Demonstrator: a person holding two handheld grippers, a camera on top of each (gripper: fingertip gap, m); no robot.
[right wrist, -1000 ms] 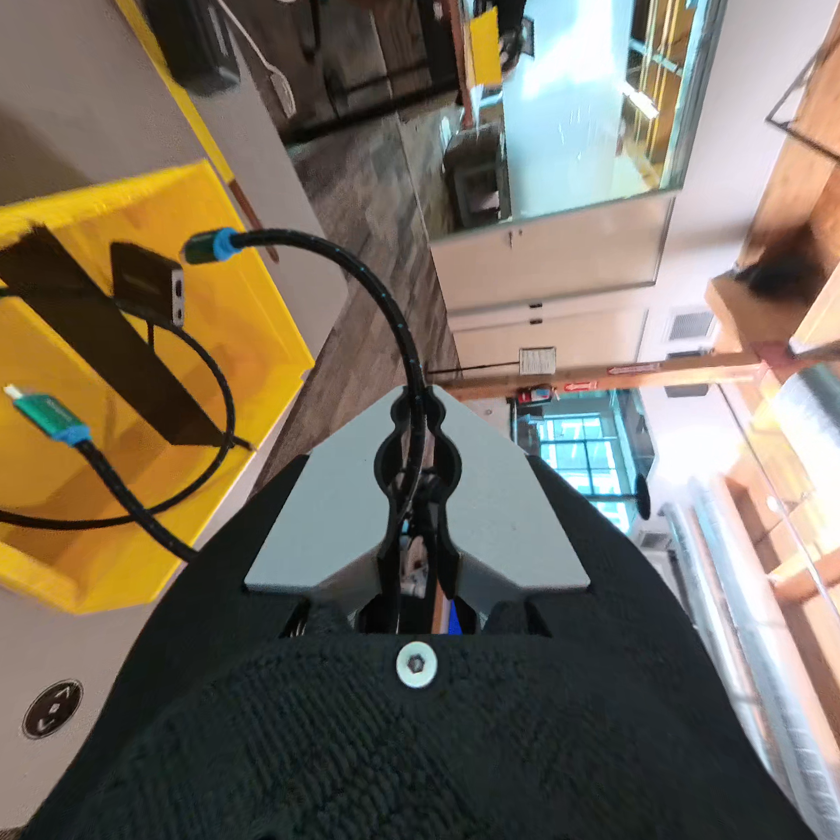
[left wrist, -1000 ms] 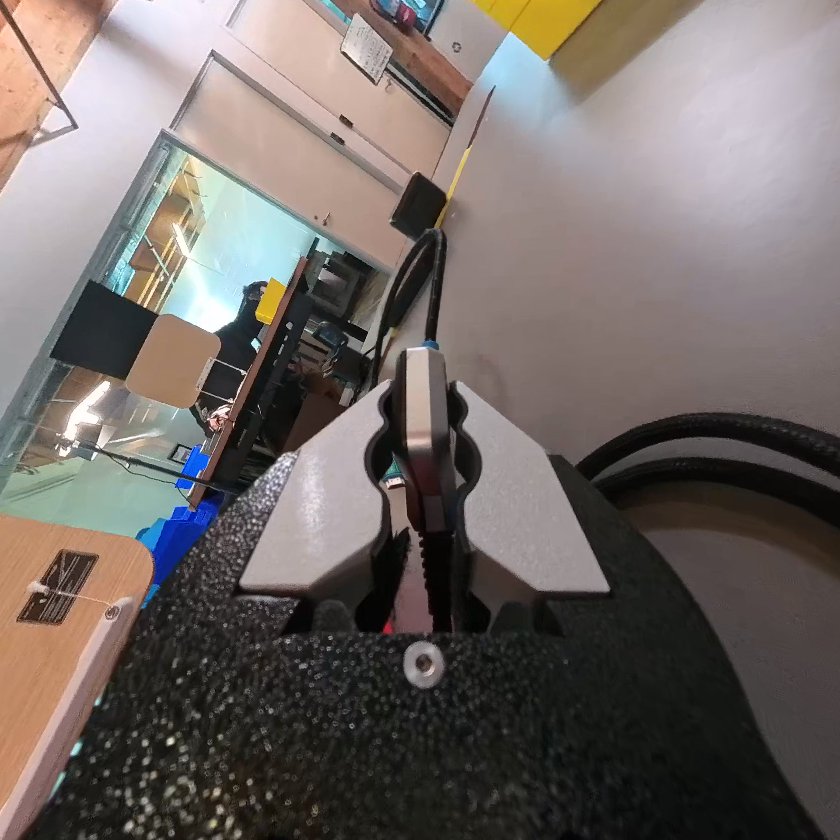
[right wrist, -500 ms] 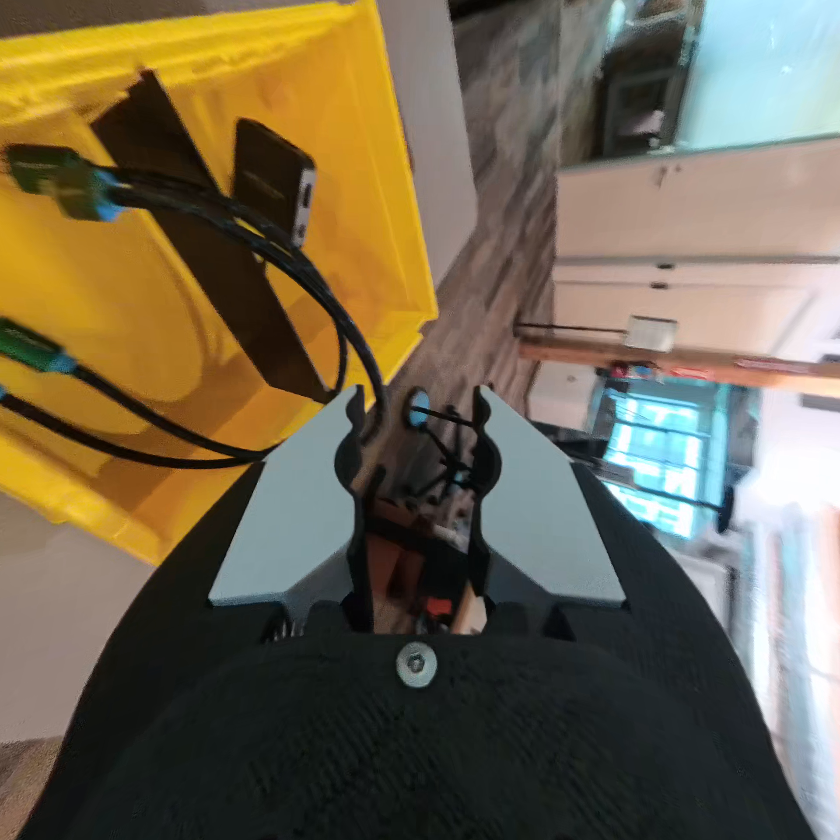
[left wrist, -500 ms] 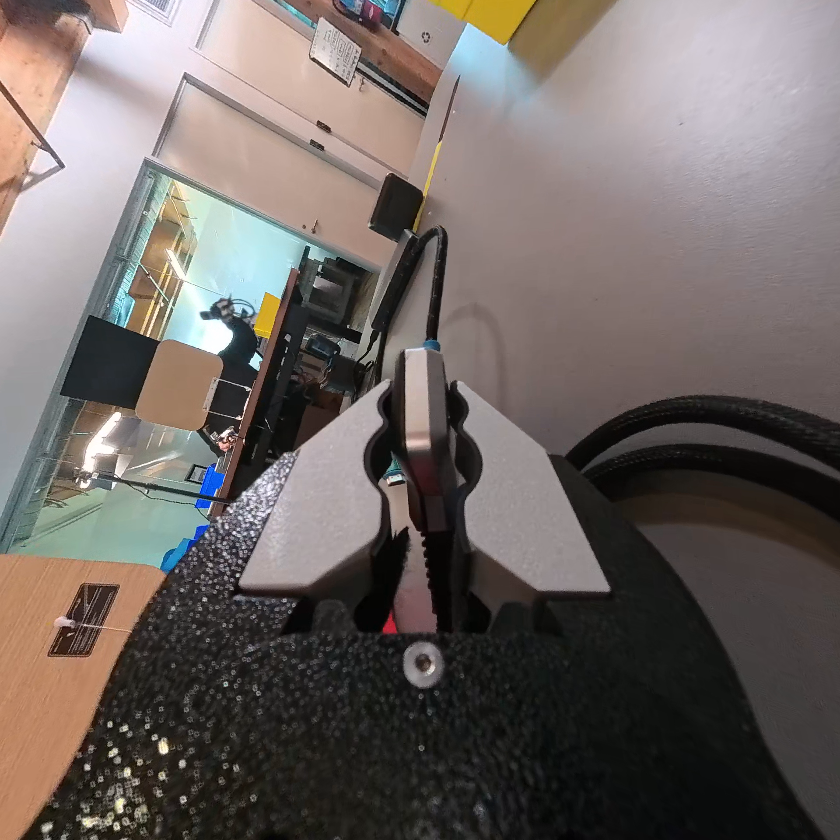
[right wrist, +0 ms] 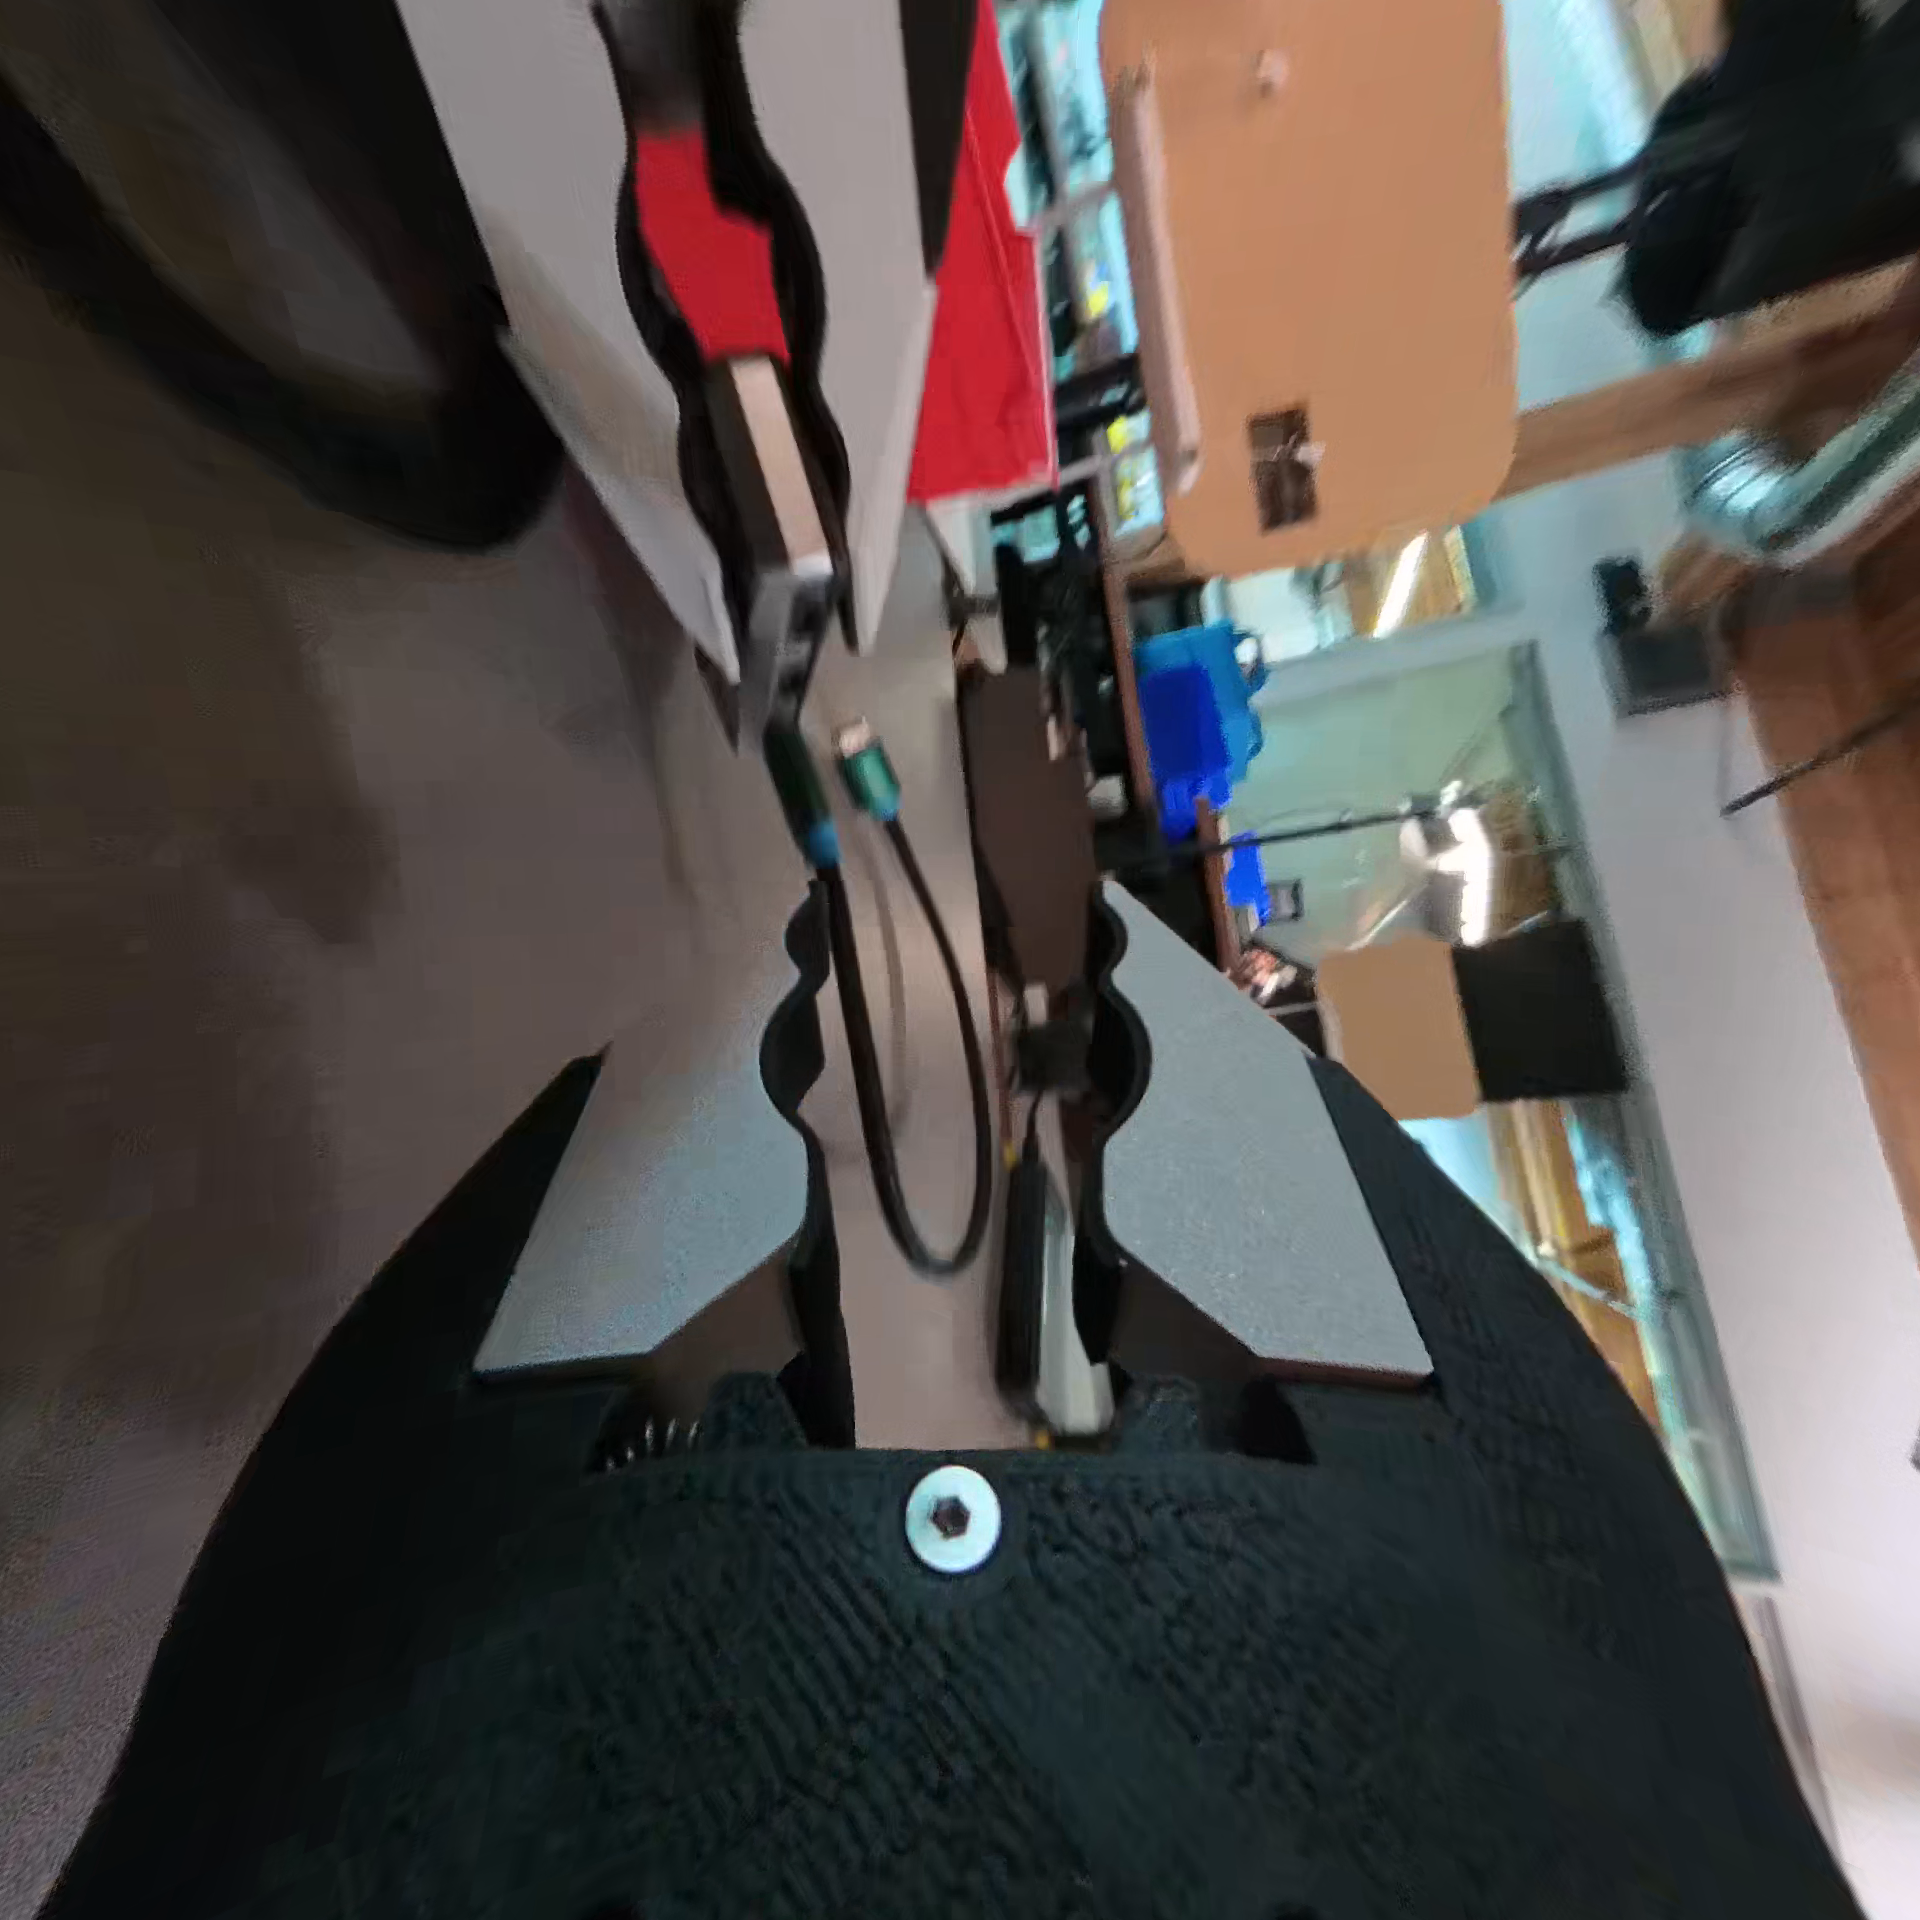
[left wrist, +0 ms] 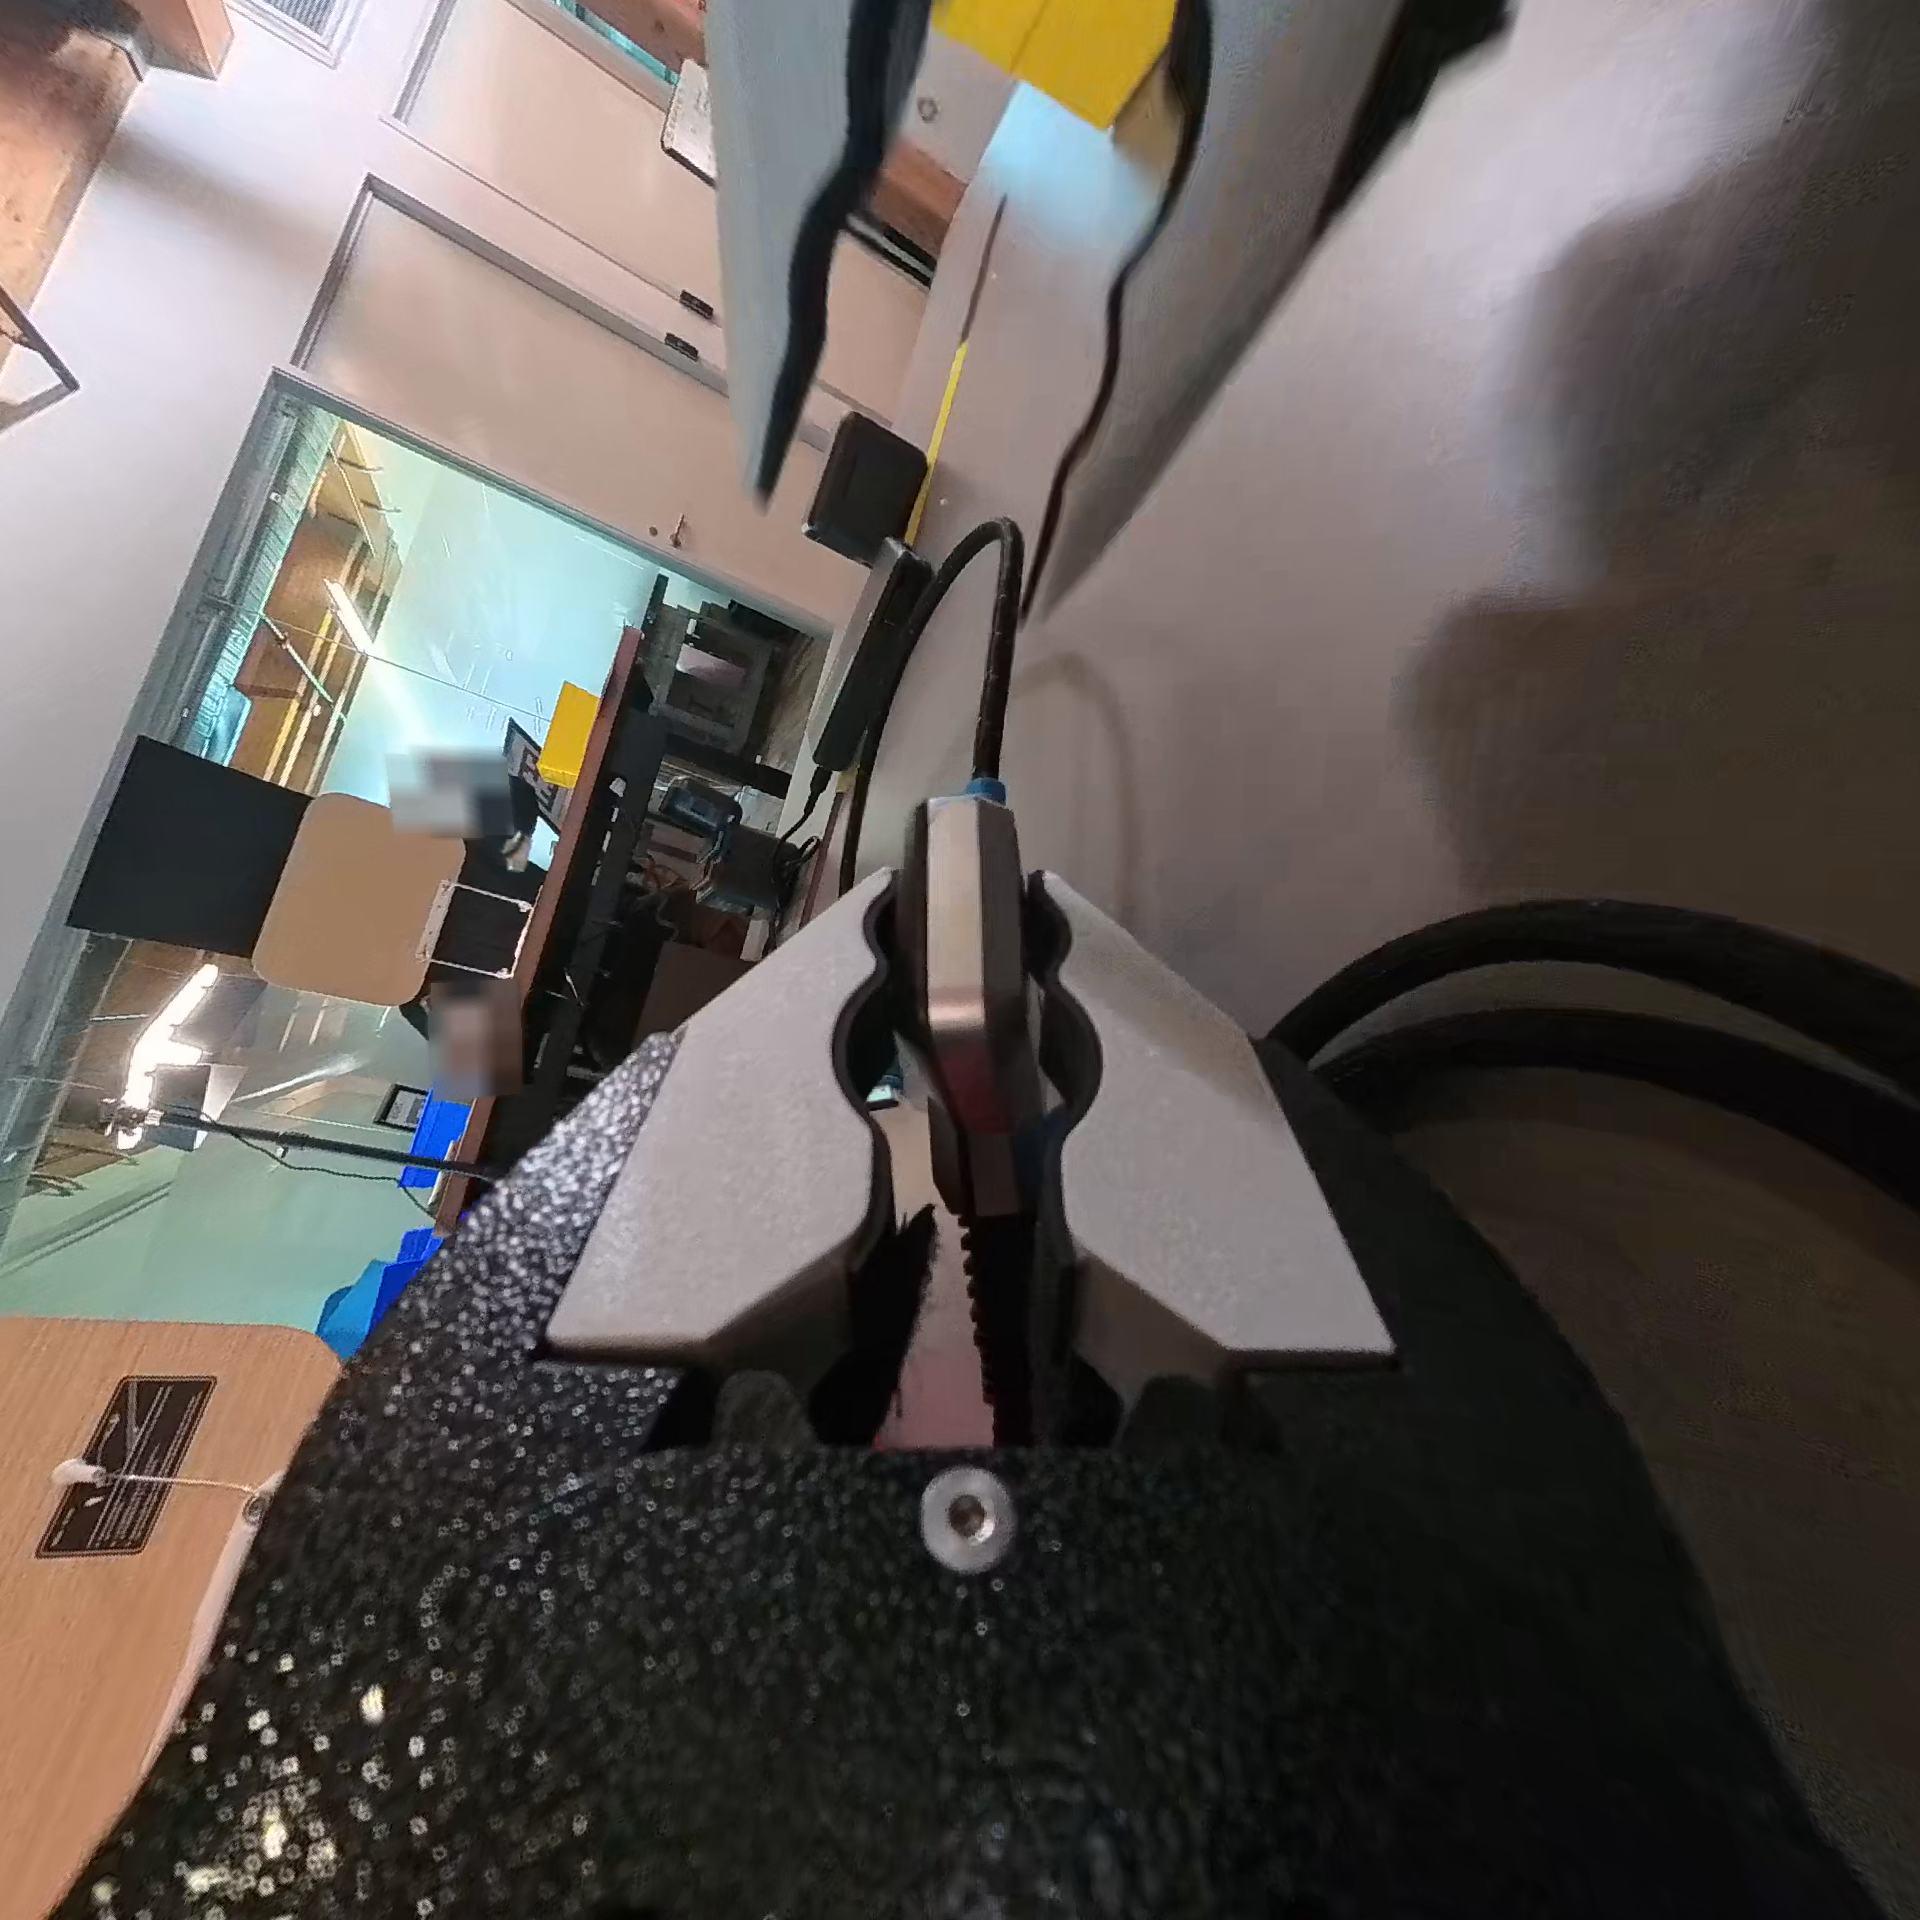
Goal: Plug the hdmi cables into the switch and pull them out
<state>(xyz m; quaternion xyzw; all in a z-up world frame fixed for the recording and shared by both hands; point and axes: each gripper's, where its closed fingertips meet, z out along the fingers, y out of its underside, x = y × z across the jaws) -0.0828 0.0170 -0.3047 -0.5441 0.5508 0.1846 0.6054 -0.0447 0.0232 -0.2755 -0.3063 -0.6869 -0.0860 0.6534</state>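
Pale wall (left wrist: 187,436) with cream cabinet doors (left wrist: 540,281). Large glass partition (left wrist: 436,644), daylight behind. Tan chair back (left wrist: 353,894), dark desk (left wrist: 613,831), blue bins (right wrist: 1195,727).

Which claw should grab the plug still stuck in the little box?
Probably the right claw: it is open with nothing clamped and faces the plugged cable. The left claw is busy, clamped on the switch.

Bright window glare, motion blur, fisheye edges
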